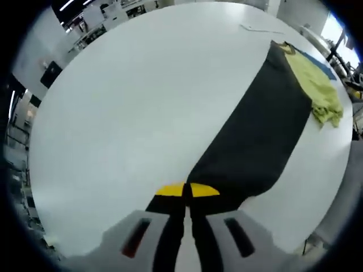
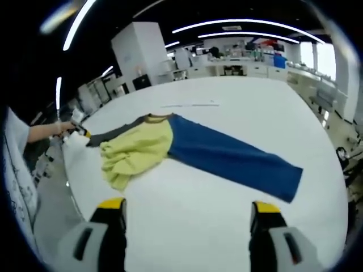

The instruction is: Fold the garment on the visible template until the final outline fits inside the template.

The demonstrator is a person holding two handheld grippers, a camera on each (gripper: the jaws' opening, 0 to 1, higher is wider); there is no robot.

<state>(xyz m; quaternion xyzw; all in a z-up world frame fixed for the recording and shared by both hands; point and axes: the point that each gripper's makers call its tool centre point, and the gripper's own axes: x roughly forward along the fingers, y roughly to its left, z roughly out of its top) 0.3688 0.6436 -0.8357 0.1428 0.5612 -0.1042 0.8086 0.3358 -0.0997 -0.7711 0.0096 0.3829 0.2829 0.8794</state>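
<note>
Yellow-tipped and pressed together, the jaws of the left gripper (image 1: 187, 195) are clamped on the near end of a long dark grey cloth panel (image 1: 255, 136). In the left gripper view that panel runs away from the jaws across the round white table (image 1: 125, 113) to a crumpled yellow-green section (image 1: 319, 88) at the far end, where a sliver of blue cloth (image 1: 322, 67) peeks out behind it. Whether the grey panel is part of the garment or the template underneath is hard to make out. The pinch itself is hidden behind the closed tips.

The right gripper (image 2: 187, 218) hangs above the table with its yellow-tipped jaws spread wide and nothing between them; they touch no cloth. In the right gripper view the garment lies beyond those jaws on the white table: the yellow-green part is bunched and rumpled, the long blue panel extends flat from it towards the right, and the dark grey strip stretches from it towards the left edge of the table. There a person's hand (image 2: 62, 128) holds the other gripper at the grey strip's end, though it is too small to read in detail. A thin pale strip (image 2: 190, 104) lies on the table beyond the garment.
</note>
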